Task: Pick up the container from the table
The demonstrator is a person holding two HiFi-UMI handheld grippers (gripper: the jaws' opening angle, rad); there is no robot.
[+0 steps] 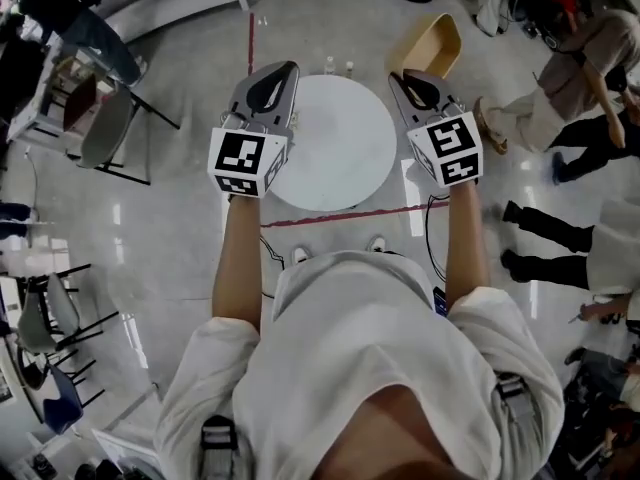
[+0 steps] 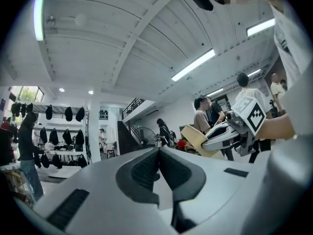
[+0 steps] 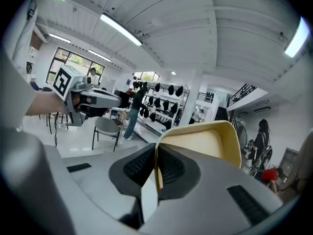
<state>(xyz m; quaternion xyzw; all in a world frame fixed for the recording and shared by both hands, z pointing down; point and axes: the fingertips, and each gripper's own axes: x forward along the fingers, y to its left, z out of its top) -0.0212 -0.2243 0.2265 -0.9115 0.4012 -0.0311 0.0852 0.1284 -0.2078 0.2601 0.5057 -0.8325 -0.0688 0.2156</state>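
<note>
A tan, shallow container (image 1: 428,40) hangs in the air beyond the round white table (image 1: 335,163), with my right gripper (image 1: 402,74) shut on its rim. The right gripper view shows the thin rim pinched between the pads and the container (image 3: 208,141) rising to the right of the right gripper (image 3: 156,150). My left gripper (image 1: 289,69) is held up at the same height, over the table's left edge; its jaws are shut with nothing between them. From the left gripper (image 2: 159,150) the container (image 2: 193,137) and the right gripper (image 2: 226,131) show off to the right.
Two small bottles (image 1: 329,65) stand at the table's far edge. A red tape line (image 1: 350,214) runs across the floor in front of the table. Folding chairs (image 1: 100,128) stand at the left. People (image 1: 575,78) stand and walk at the right.
</note>
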